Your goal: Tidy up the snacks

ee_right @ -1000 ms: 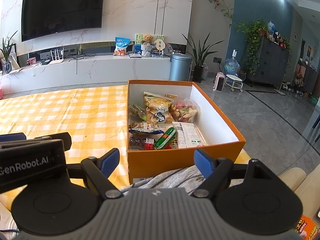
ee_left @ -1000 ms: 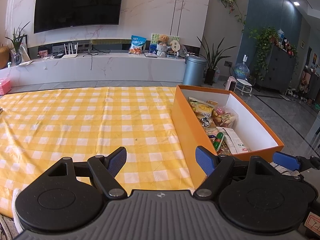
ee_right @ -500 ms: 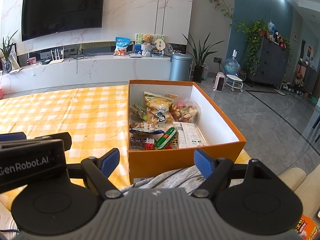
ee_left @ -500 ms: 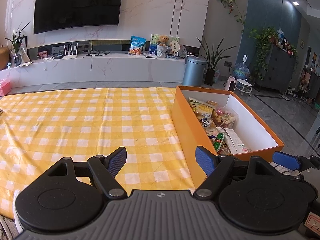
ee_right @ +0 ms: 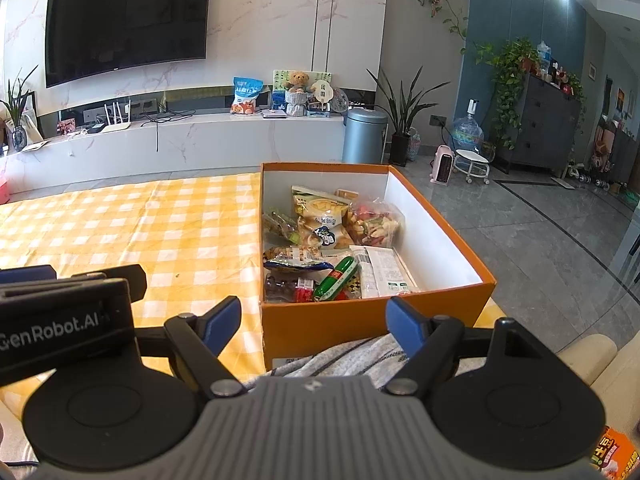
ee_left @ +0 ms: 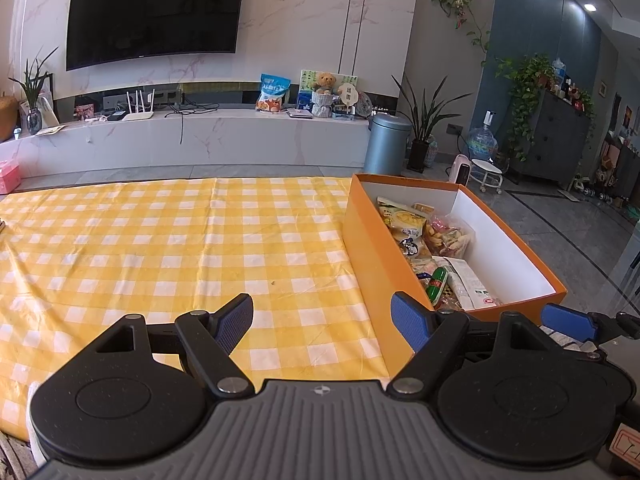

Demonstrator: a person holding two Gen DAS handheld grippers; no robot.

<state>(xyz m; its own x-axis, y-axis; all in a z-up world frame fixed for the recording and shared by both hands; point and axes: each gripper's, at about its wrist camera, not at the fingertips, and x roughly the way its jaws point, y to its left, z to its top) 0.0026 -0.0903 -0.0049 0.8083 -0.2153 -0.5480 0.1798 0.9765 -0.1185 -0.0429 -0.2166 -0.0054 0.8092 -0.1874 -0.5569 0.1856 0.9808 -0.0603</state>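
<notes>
An orange box (ee_right: 360,324) with a white inside stands at the right end of the yellow checked tablecloth (ee_left: 160,248). It holds several snack packs: a yellow chip bag (ee_right: 320,220), a green sausage stick (ee_right: 336,278), a clear bag of mixed crackers (ee_right: 376,224), a white pack (ee_right: 384,272). The box also shows in the left wrist view (ee_left: 372,248). My left gripper (ee_left: 322,322) is open and empty, low over the cloth left of the box. My right gripper (ee_right: 314,322) is open and empty, just before the box's near wall.
A grey striped cloth (ee_right: 352,360) lies under the right gripper by the box. An orange snack pack (ee_right: 614,456) shows at the lower right corner. A beige seat edge (ee_right: 592,360) is on the right. A TV wall and white bench (ee_left: 200,140) stand beyond the table.
</notes>
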